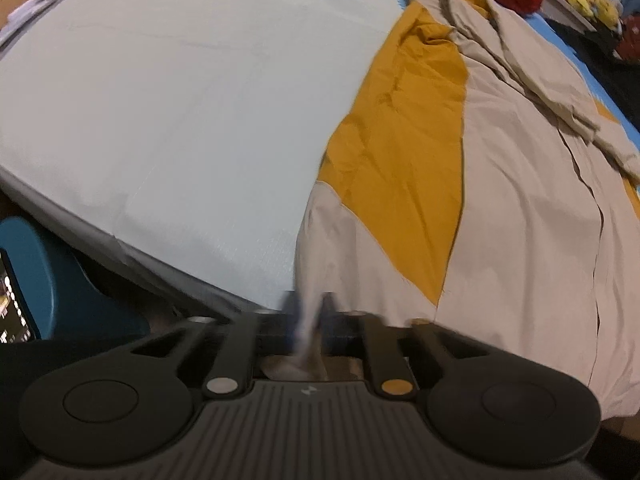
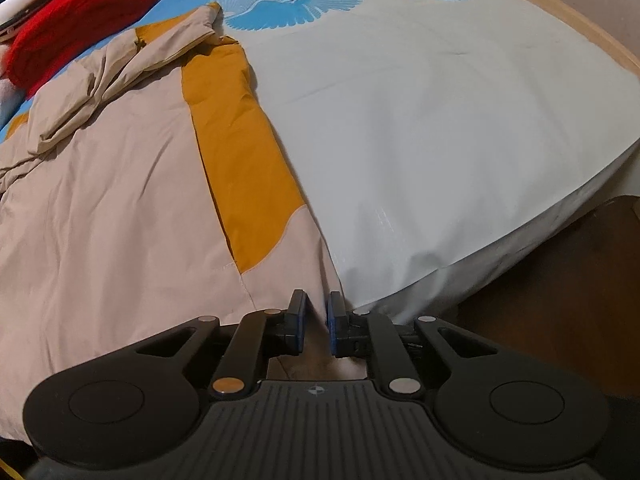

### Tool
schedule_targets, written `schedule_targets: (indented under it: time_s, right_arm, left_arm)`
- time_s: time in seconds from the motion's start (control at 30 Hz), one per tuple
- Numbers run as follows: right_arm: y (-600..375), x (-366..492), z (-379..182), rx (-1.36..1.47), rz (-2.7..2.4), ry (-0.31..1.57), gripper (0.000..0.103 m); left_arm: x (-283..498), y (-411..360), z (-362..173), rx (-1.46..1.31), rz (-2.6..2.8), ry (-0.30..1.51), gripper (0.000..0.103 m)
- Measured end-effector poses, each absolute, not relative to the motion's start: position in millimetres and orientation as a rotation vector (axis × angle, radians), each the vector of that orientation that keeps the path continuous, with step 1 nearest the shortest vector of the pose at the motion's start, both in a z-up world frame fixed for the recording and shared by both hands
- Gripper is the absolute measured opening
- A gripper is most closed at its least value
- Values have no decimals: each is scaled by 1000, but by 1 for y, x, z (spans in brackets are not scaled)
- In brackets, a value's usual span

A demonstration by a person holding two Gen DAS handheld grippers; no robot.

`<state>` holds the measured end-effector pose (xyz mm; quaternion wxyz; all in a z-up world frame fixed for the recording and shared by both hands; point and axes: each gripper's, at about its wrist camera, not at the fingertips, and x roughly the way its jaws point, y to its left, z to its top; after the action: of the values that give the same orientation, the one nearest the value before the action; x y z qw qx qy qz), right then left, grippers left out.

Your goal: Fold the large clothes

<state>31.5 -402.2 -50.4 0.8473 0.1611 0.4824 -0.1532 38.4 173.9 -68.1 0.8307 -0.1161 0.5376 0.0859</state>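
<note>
While one beige-and-mustard jacket [image 1: 500,200] lies on the bed [image 1: 180,120], two grippers grip it.
Left gripper [image 1: 307,312] jaws and right gripper [image 2: 318,316] jaws each pinch its hem.

Beige-and-mustard jacket [image 1: 500,200], red knit [image 2: 80,8]

Wide bare sheet [image 2: 420,120] lies open beside the jacket [image 2: 120,200]; a red knit bundle [image 2: 76,12] crowds its far end.

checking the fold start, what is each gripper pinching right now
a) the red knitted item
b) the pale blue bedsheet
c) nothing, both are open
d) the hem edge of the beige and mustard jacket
d: the left gripper and the right gripper each have a fold of the beige and mustard jacket hem between their near-shut pads.
</note>
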Motion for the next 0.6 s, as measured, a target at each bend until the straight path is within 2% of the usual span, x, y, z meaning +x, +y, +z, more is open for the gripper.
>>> schedule_targets:
  time_s: [0.07, 0.2, 0.6]
  right_arm:
    - [-402, 29, -47, 335, -323, 1003, 1]
    - [-402, 25, -28, 353, -310, 941, 0]
    - [-418, -5, 87, 437, -92, 627, 0]
  left_arm:
    - [38, 169, -61, -225, 168, 1120, 3]
    - [28, 161, -32, -187, 119, 1060, 2]
    - [0, 164, 81, -236, -99, 858, 0]
